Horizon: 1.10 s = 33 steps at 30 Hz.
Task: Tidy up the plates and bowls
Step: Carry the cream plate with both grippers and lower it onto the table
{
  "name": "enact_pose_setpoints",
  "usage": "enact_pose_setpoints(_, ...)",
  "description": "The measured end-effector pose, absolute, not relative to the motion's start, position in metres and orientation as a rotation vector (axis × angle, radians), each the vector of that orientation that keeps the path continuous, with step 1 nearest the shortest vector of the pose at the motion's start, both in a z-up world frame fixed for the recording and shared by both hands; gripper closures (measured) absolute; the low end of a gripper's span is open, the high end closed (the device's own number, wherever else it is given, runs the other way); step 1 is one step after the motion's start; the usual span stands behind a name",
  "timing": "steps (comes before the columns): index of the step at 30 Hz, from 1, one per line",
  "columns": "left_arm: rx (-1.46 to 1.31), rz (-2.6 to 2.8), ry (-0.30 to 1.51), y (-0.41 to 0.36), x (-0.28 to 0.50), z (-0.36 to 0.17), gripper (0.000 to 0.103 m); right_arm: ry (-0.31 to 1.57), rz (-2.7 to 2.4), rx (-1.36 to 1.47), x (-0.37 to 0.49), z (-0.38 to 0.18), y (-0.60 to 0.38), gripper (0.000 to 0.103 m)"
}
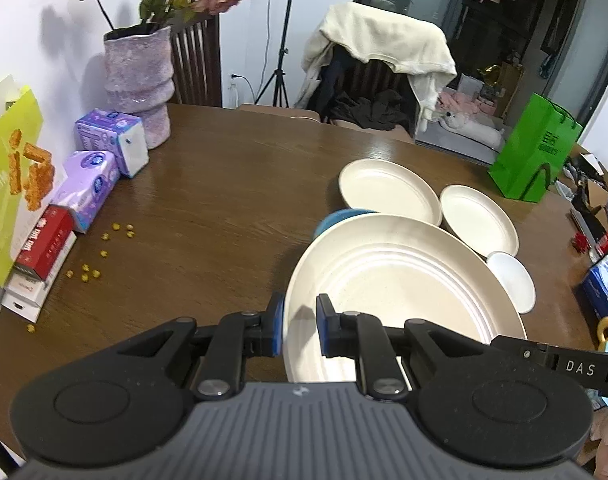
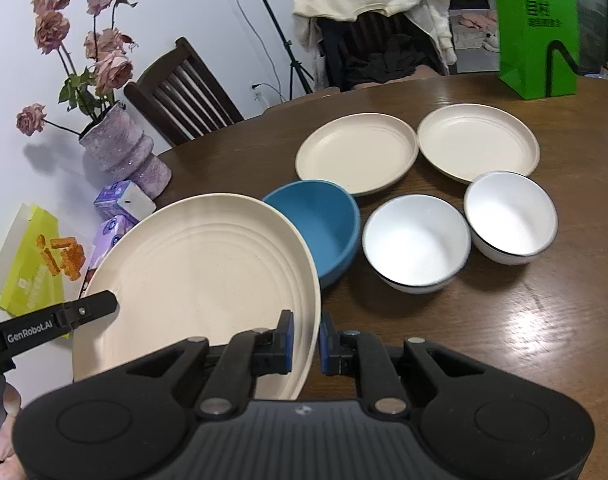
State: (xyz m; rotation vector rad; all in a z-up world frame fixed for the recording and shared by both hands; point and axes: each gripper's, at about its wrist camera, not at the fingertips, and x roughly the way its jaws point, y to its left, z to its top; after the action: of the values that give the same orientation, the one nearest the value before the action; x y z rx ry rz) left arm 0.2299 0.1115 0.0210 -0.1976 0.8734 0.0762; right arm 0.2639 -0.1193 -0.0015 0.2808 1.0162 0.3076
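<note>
A large cream plate (image 1: 404, 280) (image 2: 195, 280) hangs over the brown table (image 1: 223, 200), held at opposite rims. My left gripper (image 1: 299, 316) is shut on its left rim and my right gripper (image 2: 306, 332) is shut on its right rim. Just behind the plate a blue bowl (image 2: 320, 220) (image 1: 336, 216) stands on the table, partly hidden. Two smaller cream plates (image 2: 356, 152) (image 2: 478, 140) lie side by side farther back. Two white bowls (image 2: 416, 240) (image 2: 510, 216) stand to the right of the blue bowl.
A purple vase (image 1: 137, 76) with roses, tissue packs (image 1: 111, 140) and boxes (image 1: 43, 248) line the left edge of the table. Small yellow bits (image 1: 87, 272) are scattered near them. A green bag (image 1: 536, 148) stands at the far right. Chairs stand behind the table.
</note>
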Motion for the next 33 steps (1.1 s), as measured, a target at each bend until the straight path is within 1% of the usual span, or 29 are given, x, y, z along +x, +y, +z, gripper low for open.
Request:
enact_pose_setpoints(10,-0.196,0.034,0.893,0.068,0.211,0.007,0.087,1.020,0.262,0.289,0.235,-0.012,-0.164,0.091)
enact_pose_setpoints(33,-0.139,-0.046,0.970,0.016,0.201,-0.042,0.087,1.068,0.168,0.338,0.200,-0.060,-0.223,0.091)
